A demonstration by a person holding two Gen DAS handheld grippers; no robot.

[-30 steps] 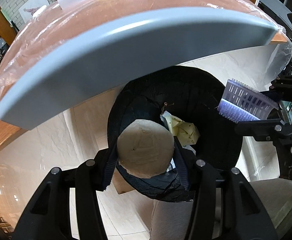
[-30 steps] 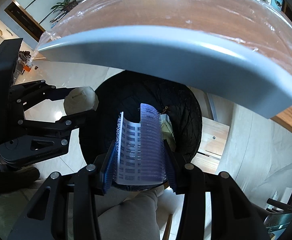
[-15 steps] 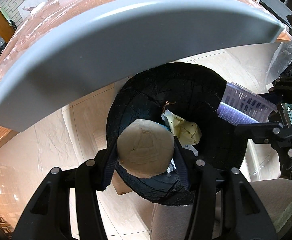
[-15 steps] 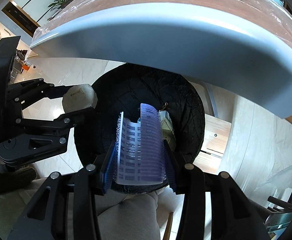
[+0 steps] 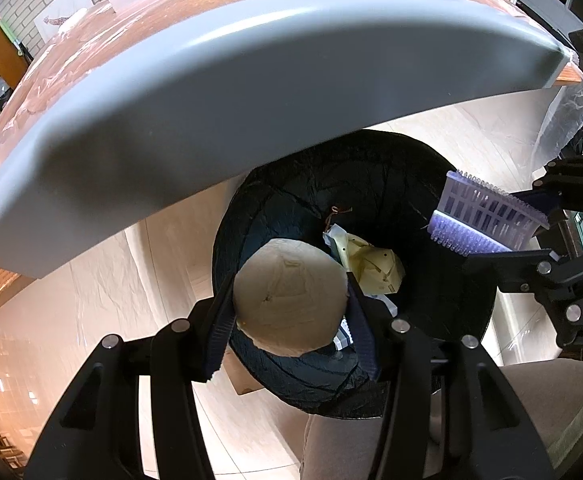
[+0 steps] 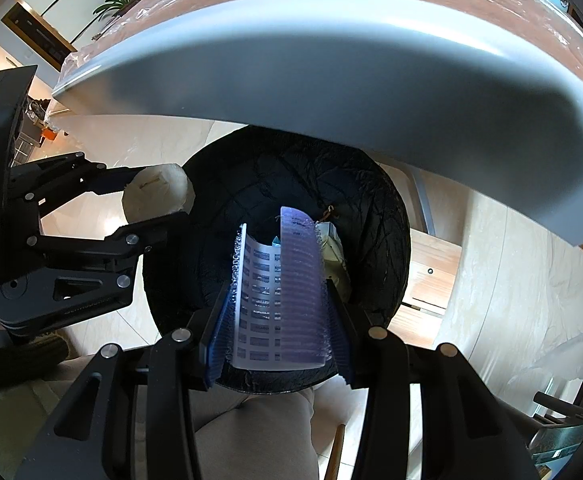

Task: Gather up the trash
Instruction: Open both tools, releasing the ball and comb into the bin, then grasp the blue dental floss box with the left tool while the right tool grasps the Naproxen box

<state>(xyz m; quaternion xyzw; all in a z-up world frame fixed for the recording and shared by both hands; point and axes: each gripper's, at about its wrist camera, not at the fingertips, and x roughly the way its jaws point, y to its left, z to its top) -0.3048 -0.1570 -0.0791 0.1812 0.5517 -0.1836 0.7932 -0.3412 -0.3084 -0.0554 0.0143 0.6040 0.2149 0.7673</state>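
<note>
left gripper (image 5: 289,312) pinching paper wad (image 5: 291,298) | right gripper (image 6: 277,332) pinching purple sheet (image 6: 281,300) | both now nearer over bin (image 5: 431,344) (under table edge (image 5: 251,92)) | release next, likely

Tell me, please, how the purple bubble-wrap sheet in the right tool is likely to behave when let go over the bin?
The purple bubble-wrap sheet looks floppy: it curls into a U between the right tool's pads. It is probably light, so it may drift rather than drop straight into the black bin.
</note>
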